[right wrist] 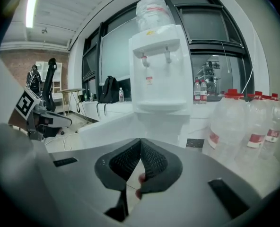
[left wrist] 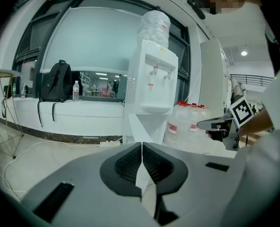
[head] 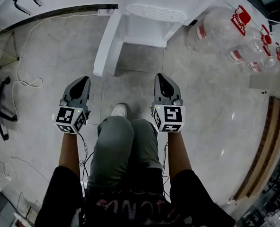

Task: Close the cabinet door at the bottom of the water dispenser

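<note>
2 closed, empty tools: left gripper (head: pixel 83 80), right gripper (head: pixel 160 77). I judge the cabinet door (head: pixel 106 44) at 12 o'clock light, rigid; push its free edge.

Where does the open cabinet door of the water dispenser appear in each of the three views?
Head view: top centre; the door runs downward from the left side of the dispenser.
Left gripper view: centre, under the dispenser, seen nearly edge-on.
Right gripper view: left of centre, a long white panel stretching left from the dispenser's base.
Shared landmark: the red-capped bottles, right of the dispenser in every view.
</note>
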